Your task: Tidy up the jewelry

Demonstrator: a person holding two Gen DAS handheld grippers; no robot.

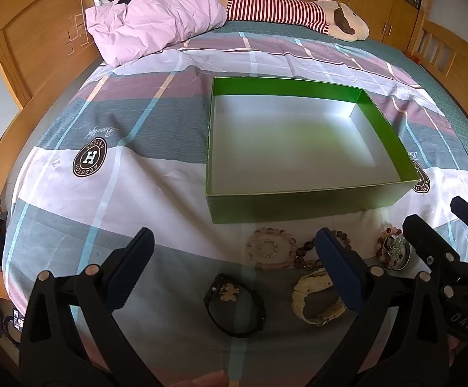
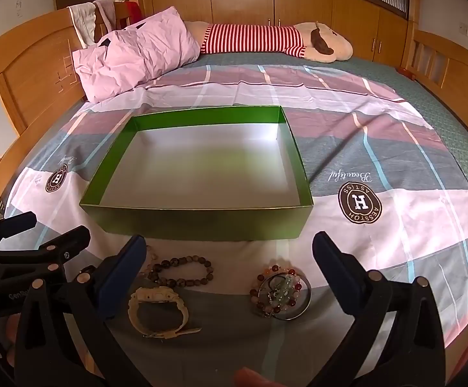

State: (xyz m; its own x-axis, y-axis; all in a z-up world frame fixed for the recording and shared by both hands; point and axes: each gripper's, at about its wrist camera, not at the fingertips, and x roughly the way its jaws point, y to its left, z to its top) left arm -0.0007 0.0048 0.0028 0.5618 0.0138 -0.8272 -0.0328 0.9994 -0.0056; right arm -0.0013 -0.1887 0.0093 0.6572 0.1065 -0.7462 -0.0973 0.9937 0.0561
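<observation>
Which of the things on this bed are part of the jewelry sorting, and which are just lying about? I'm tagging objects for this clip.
Belongs to the job:
green box, nothing in it
black watch
cream watch
pale pink bead bracelet
brown bead bracelet
mixed bead bracelet with jade charm on a metal bangle

Just lying about:
pink pillow
striped plush toy
plaid bedsheet
</observation>
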